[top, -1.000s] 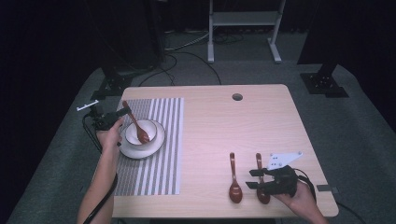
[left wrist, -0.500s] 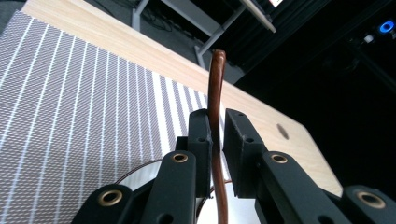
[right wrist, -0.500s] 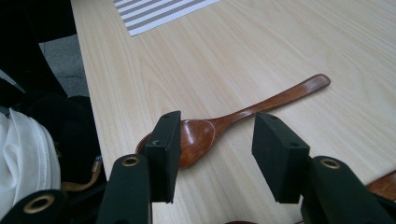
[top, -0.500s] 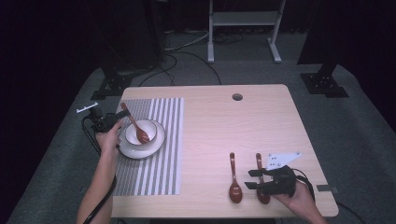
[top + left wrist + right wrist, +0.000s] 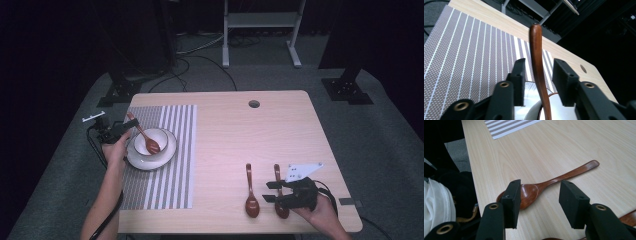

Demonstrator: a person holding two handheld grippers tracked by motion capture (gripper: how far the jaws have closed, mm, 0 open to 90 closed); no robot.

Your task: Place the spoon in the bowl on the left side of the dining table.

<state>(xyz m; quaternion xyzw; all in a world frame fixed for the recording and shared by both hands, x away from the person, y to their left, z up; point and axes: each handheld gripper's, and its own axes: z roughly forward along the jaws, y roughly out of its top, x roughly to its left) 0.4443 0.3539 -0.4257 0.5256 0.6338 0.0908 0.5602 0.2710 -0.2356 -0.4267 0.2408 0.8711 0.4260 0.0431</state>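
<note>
A brown wooden spoon leans in a white bowl on the striped placemat. My left gripper is at the spoon's handle end. In the left gripper view the handle stands between the pads with a gap on each side. These jaws have just been opening and my left gripper is open. Two more wooden spoons lie near the table's front right. My right gripper hovers open over the right one, its jaws pointing at the left one.
The wooden table has a round cable hole near its far edge. A metal frame and dark stands rise from the grey floor behind the table. The person's forearms come in from the bottom edge.
My left gripper's jaws have parted from the spoon handle, which stays leaning in the bowl. The right hand and the two spoons on the table have not moved.
</note>
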